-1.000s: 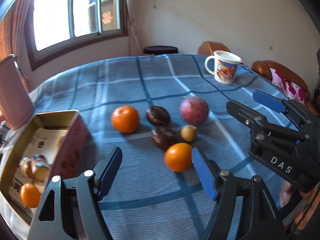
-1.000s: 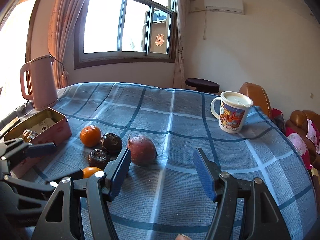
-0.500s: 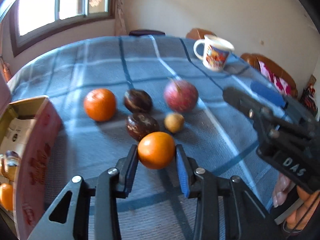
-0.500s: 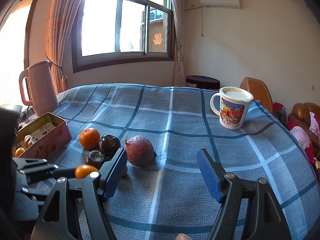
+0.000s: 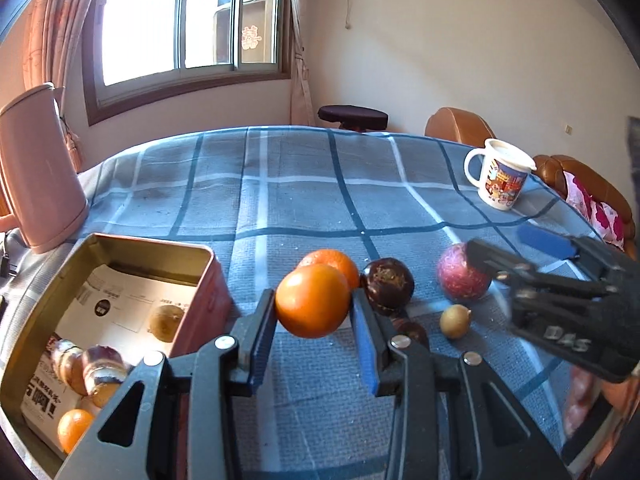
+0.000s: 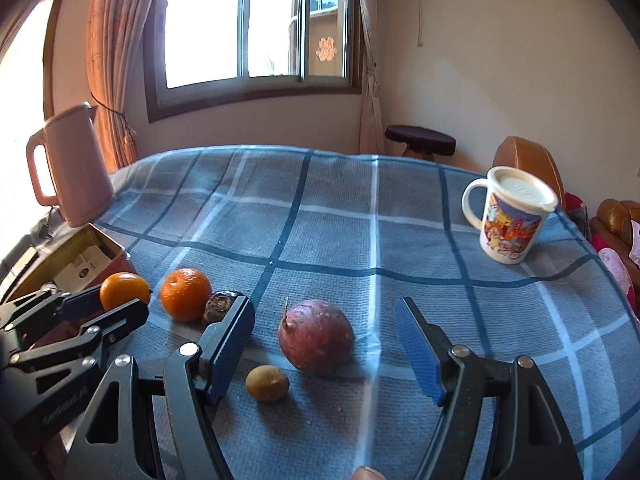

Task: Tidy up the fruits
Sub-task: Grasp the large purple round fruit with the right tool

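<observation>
My left gripper (image 5: 313,310) is shut on an orange (image 5: 312,300), held just off the cloth beside the pink tin (image 5: 152,242); the same grip shows in the right wrist view (image 6: 120,300). On the cloth lie a second orange (image 6: 186,294), a dark fruit (image 6: 220,306), a large red fruit (image 6: 316,336) and a small yellow-brown fruit (image 6: 267,383). Another dark fruit (image 5: 408,330) is half hidden behind my left finger. My right gripper (image 6: 324,320) stands open, its jaws on either side of the red fruit without touching it.
The tin holds a small orange (image 5: 74,428) and several brownish fruits (image 5: 88,368) on printed paper. A pink kettle (image 5: 40,168) stands behind it. A lidded picture mug (image 6: 512,216) sits at the far right. Chairs and a stool (image 6: 420,140) ring the table.
My left gripper closed on the near orange, lifted it and swung left toward the tin. My right gripper moved forward until its jaws flank the red fruit, slightly wider than before.
</observation>
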Available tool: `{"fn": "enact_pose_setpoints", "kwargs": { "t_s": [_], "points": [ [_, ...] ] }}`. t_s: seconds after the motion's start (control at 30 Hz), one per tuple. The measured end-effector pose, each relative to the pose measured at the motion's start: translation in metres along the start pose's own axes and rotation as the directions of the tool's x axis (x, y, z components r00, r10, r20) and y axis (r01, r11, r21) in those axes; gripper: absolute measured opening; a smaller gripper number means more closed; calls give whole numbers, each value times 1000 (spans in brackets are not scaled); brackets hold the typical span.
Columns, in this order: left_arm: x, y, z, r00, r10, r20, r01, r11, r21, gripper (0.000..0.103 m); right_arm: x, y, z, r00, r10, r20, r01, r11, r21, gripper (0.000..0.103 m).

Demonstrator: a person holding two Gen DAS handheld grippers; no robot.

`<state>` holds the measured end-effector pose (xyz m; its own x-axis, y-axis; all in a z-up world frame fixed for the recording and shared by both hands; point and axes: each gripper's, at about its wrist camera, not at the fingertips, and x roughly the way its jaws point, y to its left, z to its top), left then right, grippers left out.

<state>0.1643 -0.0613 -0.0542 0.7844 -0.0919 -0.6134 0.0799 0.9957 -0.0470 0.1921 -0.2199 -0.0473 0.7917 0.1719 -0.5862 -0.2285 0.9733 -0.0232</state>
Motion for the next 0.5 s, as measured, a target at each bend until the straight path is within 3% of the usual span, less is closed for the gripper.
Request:
{"fn": "enact_pose_setpoints", "kwargs": {
  "t_s": [0.2,0.27,0.37,0.5],
  "points": [
    [2,-3,4,1000,-3,12,3,1000,9,39,30,2,-1,997,0,-82,1,1000,18,73],
    [4,-2,5,1000,-6,5,6,1000,4,39,33,-1,-1,996,1,-94,2,1000,29,70],
    [6,-2,6,1000,-8,1,8,1000,-3,39,42,-2,-1,990,5,-140,0,999,35,56],
    [0,-2,5,999,-19,28,19,1000,0,39,42,0,-2,989,23,-144,-19,999,31,52]
  ]
}}
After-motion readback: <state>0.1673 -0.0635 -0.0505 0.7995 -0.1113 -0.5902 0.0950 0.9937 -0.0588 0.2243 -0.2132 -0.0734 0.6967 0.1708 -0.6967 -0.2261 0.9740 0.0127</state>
